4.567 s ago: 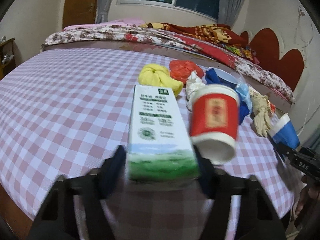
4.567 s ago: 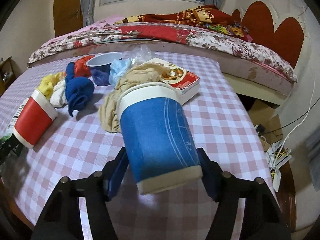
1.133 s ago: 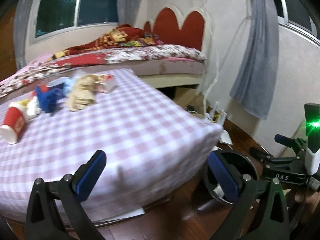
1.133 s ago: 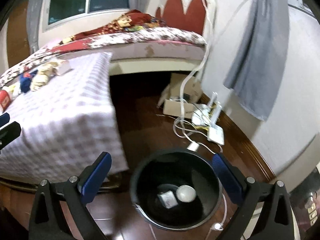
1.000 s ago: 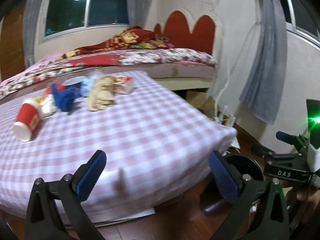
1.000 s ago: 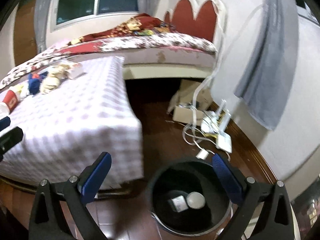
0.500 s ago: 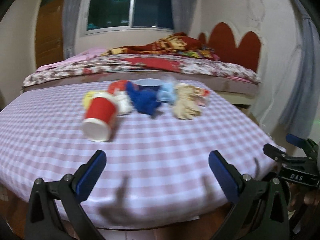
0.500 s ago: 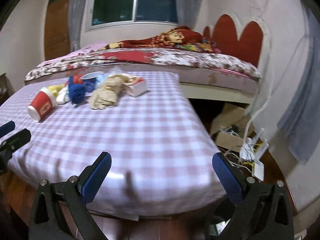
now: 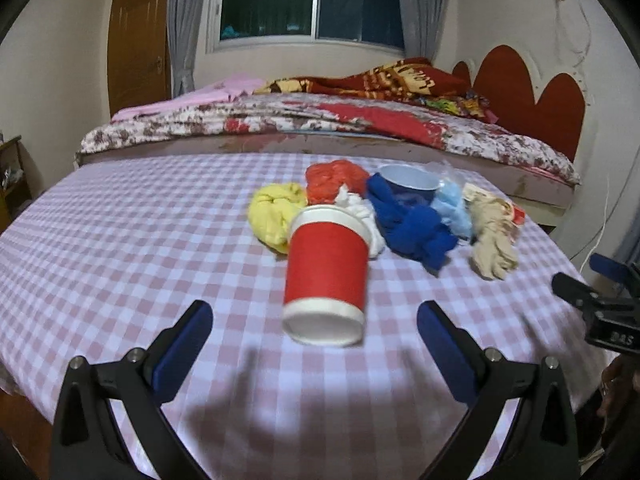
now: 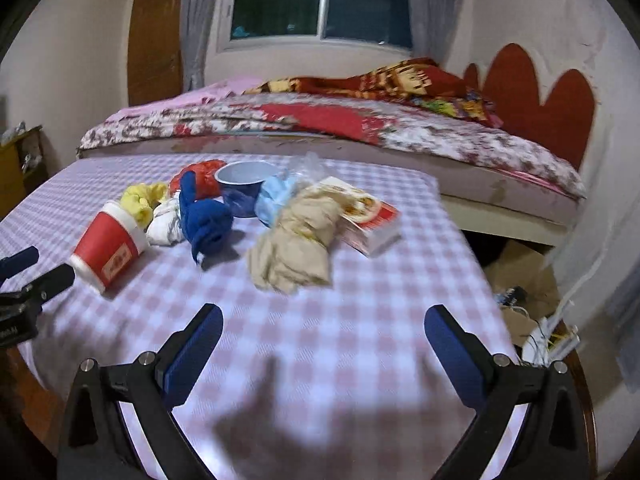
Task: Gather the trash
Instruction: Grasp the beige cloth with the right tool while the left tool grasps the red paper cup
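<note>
Left gripper (image 9: 314,320) spread wide, empty, above checked tablecloth (image 9: 120,248). Just ahead: red paper cup (image 9: 326,276) on its side, base toward fingers. Right gripper (image 10: 322,328) likewise spread; crumpled beige cloth (image 10: 296,240) beyond.

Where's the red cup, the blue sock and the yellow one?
Red cup (image 9: 326,268), left wrist view, on its side wall.
Blue sock (image 9: 412,228), left wrist view, middle.
Yellow sock (image 9: 274,212), left wrist view, middle.

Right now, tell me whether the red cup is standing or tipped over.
Tipped over: the red cup lies on its side on the checked tablecloth, base facing the left-wrist camera.
</note>
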The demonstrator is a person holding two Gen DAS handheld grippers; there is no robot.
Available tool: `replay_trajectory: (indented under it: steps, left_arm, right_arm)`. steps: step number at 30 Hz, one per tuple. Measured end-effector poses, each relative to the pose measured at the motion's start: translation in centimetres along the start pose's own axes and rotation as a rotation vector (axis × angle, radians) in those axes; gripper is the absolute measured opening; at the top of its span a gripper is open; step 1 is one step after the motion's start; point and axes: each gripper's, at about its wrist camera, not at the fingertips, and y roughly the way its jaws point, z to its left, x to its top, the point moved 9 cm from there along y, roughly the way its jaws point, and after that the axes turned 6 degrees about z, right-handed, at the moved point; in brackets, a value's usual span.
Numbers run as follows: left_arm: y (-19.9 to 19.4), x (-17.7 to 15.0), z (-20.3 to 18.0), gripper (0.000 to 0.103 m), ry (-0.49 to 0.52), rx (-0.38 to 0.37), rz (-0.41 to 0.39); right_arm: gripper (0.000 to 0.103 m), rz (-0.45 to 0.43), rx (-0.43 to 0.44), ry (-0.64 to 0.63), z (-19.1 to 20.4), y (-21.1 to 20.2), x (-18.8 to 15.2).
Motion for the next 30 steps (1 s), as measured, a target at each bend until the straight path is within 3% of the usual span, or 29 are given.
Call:
replay_trajectory:
  steps: [8,10,12,14,15,16,17,18,20,30]
  left_arm:
    - [3.2,1.1,0.7,0.09,-0.025,-0.052,0.088]
    - [3.5,1.0,0.5,0.086,-0.021,-0.066,0.1]
    - [3.6,0.7,0.2,0.083,-0.004,-0.074,0.114]
    - [3.5,0.1,0.0,0.083,0.001,-0.078,0.122]
    - [3.6,0.0,0.0,0.08,0.002,-0.08,0.122]
    - [3.7,-0.1,0.1,0.07,0.001,-0.086,0.126]
    - [3.9,-0.4,0.1,0.063,-0.005,-0.109,0.134]
    - [4.0,-0.3,0.0,0.055,-0.008,-0.121,0.135]
    - [3.6,-0.3,0.0,0.054,-0.012,-0.135,0.119]
    - [-0.8,0.6,-2.0,0.053,0.024,-0.171,0.01]
  right_arm:
    - [0.102,0.131,0.057,0.027,1.2,6.7,2.5]
    - [0.096,0.15,0.063,0.031,1.5,7.6,2.6]
    - [0.08,0.177,0.075,0.041,1.6,8.4,2.7]
    - [0.073,0.197,0.088,0.057,1.6,9.0,2.5]
    - [0.064,0.202,0.096,0.059,1.8,9.2,2.5]
    - [0.056,0.211,0.102,0.059,1.9,9.4,2.4]
    - [0.04,0.201,0.102,0.062,1.8,9.2,2.4]
    - [0.035,0.196,0.112,0.065,1.8,9.0,2.4]
    - [0.028,0.185,0.126,0.061,1.7,8.5,2.4]
    - [0.026,0.032,0.095,0.039,-0.2,1.4,1.1]
